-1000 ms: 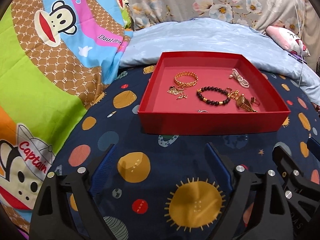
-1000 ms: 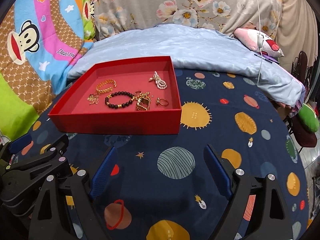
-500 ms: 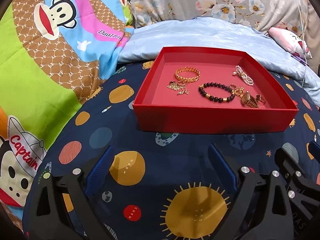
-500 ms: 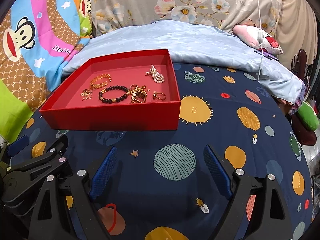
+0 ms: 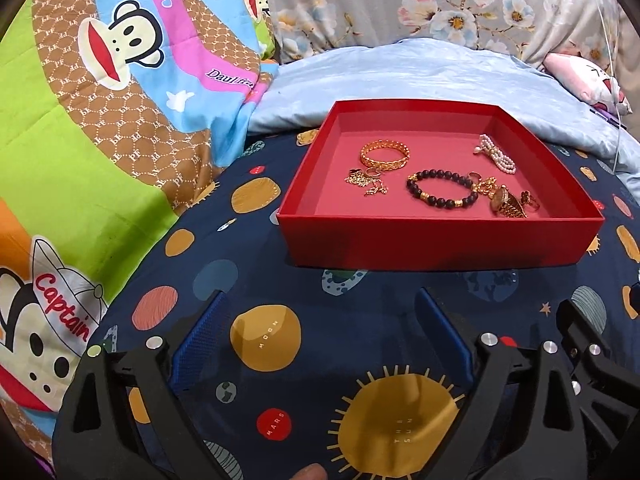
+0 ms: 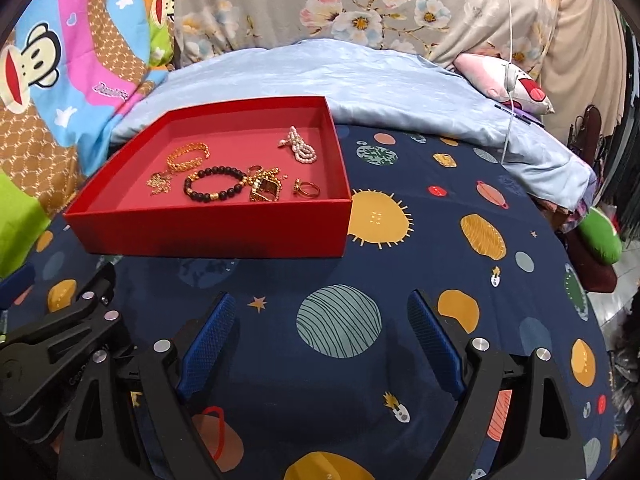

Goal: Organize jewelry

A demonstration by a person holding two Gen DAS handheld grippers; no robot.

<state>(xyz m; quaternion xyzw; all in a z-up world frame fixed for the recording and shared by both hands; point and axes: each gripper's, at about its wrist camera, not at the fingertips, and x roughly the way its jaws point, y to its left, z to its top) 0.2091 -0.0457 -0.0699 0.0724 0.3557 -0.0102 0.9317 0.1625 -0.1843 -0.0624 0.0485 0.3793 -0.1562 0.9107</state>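
Nothing on the bed had shifted since the earlier frames: the tray kept its place and the jewelry lay as before, while both views had crept a little so that the tray sat slightly differently in each picture.

Nearest, the left gripper (image 5: 320,332) hovered with its blue-padded jaws spread wide and empty over the navy planet-print sheet (image 5: 280,280), above the yellow moon and sun motifs. A fingertip (image 5: 308,474) showed at the bottom edge of that view. The right gripper (image 6: 320,332) was likewise wide apart and held nothing, poised above a striped teal planet.

Beyond both tools, well apart from their fingertips, the red tray (image 5: 436,240) rested flat on the sheet. Inside it, toward the near side, lay a dark beaded bracelet (image 5: 440,190), with a tangle of gold chain (image 5: 366,182) to its left and a heap of gold pieces (image 5: 504,200) touching its right end. A gold ring (image 6: 306,189) sat just right of that heap. Farther in, a gold bangle (image 5: 385,154) lay on the left and a pearl piece (image 5: 496,156) on the right.

Behind the tray came a pale blue quilt (image 5: 420,76), a cartoon monkey blanket (image 5: 120,80) on the left and floral fabric (image 5: 400,0) at the far end.
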